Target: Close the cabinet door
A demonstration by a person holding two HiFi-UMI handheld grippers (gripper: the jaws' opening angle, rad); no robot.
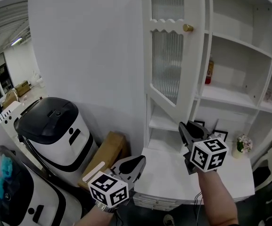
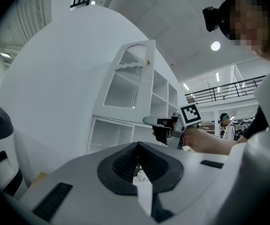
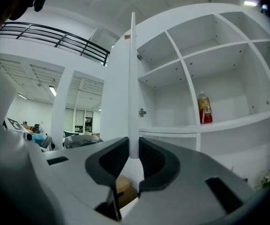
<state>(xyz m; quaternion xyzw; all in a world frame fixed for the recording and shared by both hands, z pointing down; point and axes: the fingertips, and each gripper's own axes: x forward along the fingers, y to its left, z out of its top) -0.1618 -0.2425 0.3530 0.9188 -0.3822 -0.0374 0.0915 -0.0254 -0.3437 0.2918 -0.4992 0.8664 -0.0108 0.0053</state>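
Note:
The white cabinet door (image 1: 173, 46) with ribbed glass and a brass knob (image 1: 187, 28) stands swung open toward me. My right gripper (image 1: 186, 128) reaches up to the door's lower corner. In the right gripper view the door's thin edge (image 3: 133, 78) runs straight down between the jaws of the right gripper (image 3: 134, 149), and both pads sit against it. My left gripper (image 1: 138, 163) hangs lower left, apart from the cabinet, its jaws together and empty. In the left gripper view the left gripper (image 2: 137, 151) looks at the door (image 2: 127, 76) and the right gripper (image 2: 151, 121) from the side.
A red bottle (image 1: 209, 72) stands on a shelf inside the cabinet. Below is a white counter (image 1: 173, 178) with small frames (image 1: 219, 135) and a flower pot (image 1: 243, 144). A black-topped white machine (image 1: 55, 126) and a cardboard box (image 1: 107, 152) stand at the left by the wall.

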